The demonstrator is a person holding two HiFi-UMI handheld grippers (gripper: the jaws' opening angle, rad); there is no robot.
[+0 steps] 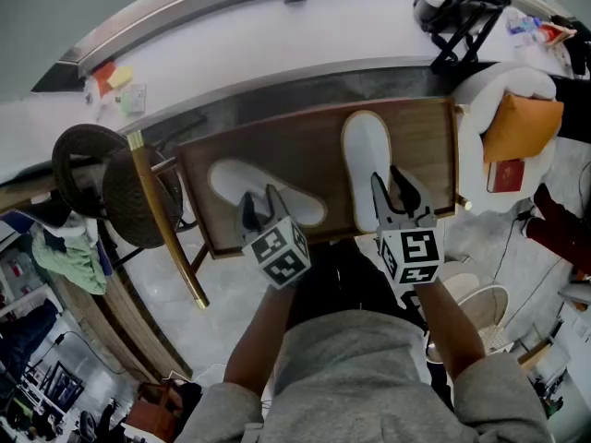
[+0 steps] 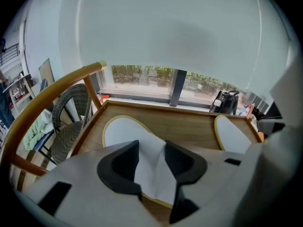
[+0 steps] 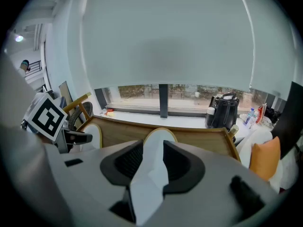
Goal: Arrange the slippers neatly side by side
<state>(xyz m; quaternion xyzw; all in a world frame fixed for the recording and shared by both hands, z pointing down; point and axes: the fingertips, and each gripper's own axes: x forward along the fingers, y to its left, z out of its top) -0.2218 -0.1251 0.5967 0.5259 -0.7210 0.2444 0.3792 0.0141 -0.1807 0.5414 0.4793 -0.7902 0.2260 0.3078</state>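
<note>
Two white slippers with yellow-trimmed soles lie on a brown wooden table (image 1: 314, 132). The left slipper (image 1: 277, 192) lies slanted, toe toward the left rear. Its heel end sits between the jaws of my left gripper (image 1: 259, 201), and the fabric is creased there. In the left gripper view this slipper (image 2: 123, 134) fills the gap of the left gripper (image 2: 151, 150). The right slipper (image 1: 366, 160) points straight away. My right gripper (image 1: 388, 187) is shut on its heel edge. White fabric fills the gap of the right gripper (image 3: 152, 150) in its own view.
A wicker chair (image 1: 92, 178) with a wooden frame stands at the table's left. A white armchair with an orange cushion (image 1: 522, 123) is on the right. A black bag (image 1: 457, 7) sits on the white sill behind. The table has a raised rim.
</note>
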